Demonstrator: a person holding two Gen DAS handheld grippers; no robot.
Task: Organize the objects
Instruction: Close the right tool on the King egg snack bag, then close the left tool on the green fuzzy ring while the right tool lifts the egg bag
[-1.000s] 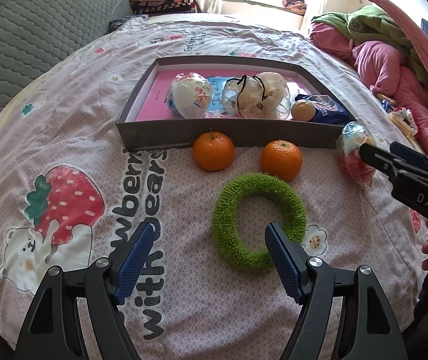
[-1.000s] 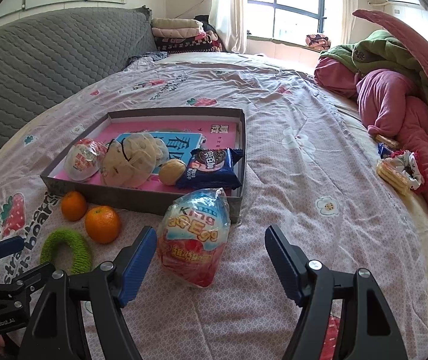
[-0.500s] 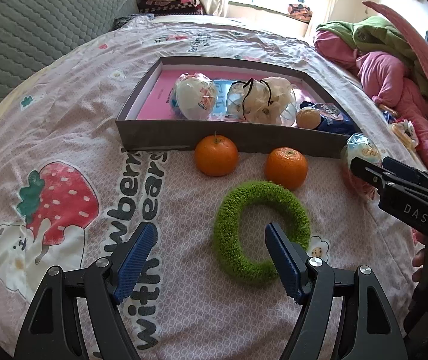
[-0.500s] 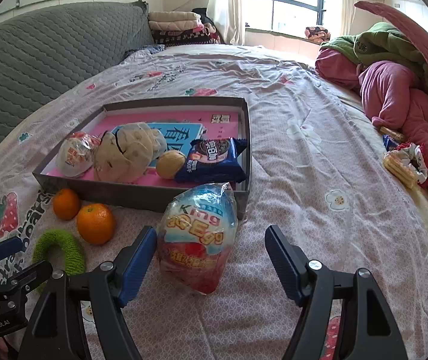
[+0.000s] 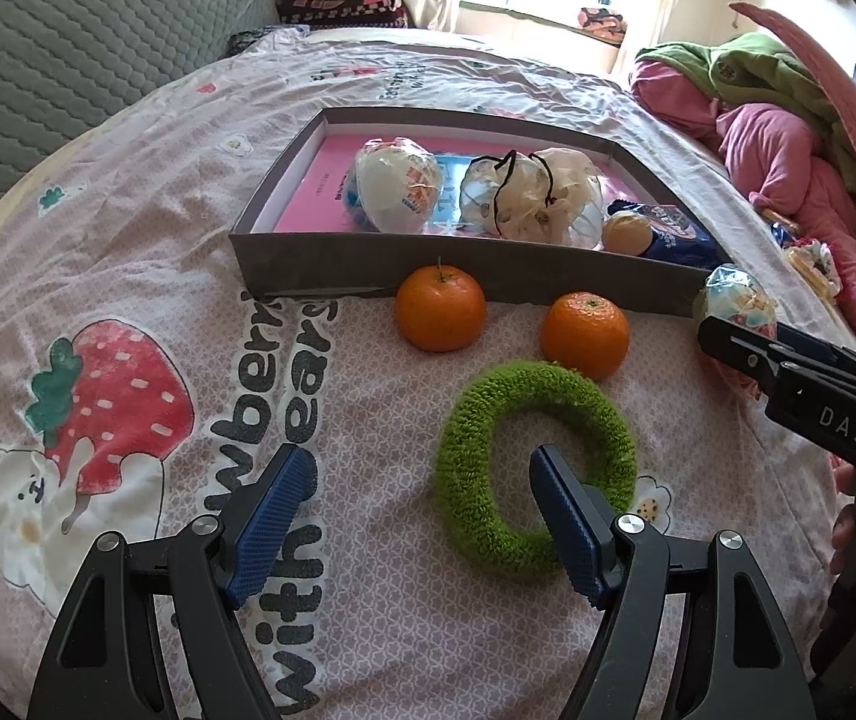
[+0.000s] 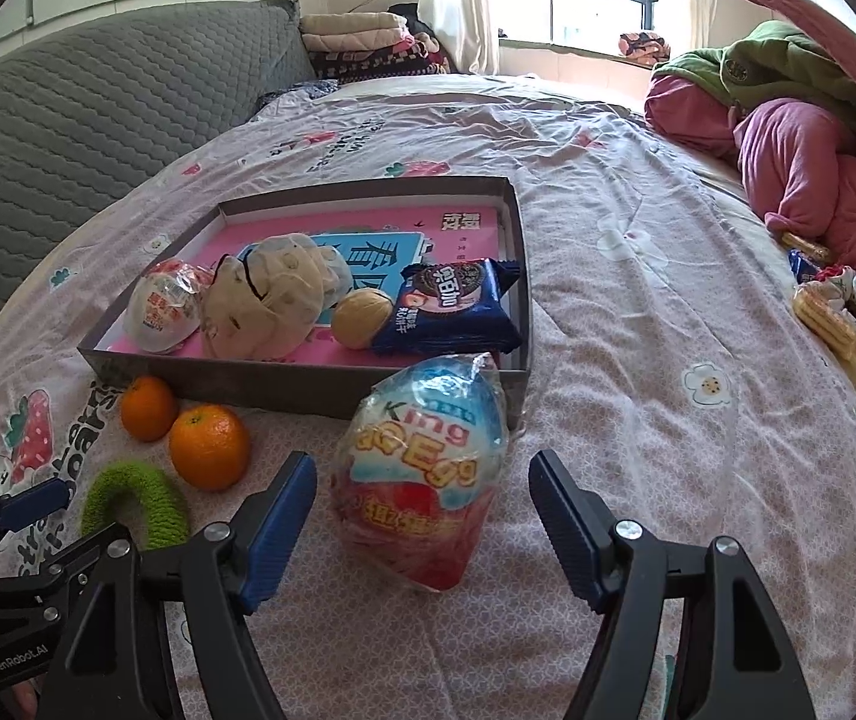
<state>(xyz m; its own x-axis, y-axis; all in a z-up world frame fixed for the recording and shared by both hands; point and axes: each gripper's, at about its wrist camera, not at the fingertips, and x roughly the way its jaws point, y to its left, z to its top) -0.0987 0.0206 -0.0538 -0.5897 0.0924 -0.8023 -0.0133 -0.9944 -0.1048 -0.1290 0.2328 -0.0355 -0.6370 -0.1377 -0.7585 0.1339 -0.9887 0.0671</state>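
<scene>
Wrapped toy egg point(image 6: 422, 474) stands on the bed point(image 6: 638, 360) just outside the grey box point(image 6: 308, 381), between the spread, released jaws of the right gripper point(image 6: 422, 516), untouched. Left gripper point(image 5: 422, 516), jaws likewise released, straddles one side of the green ring point(image 5: 533, 462) near two oranges point(image 5: 440, 315).

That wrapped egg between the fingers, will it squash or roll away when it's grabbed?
The egg will probably roll or tip if nudged: it is rounded and stands on soft bedding. Its crinkly, shiny wrapper looks slippery, so it may slide under the fingers. The bulging shape suggests a hollow shell, likely light and crackable if squeezed hard.
</scene>
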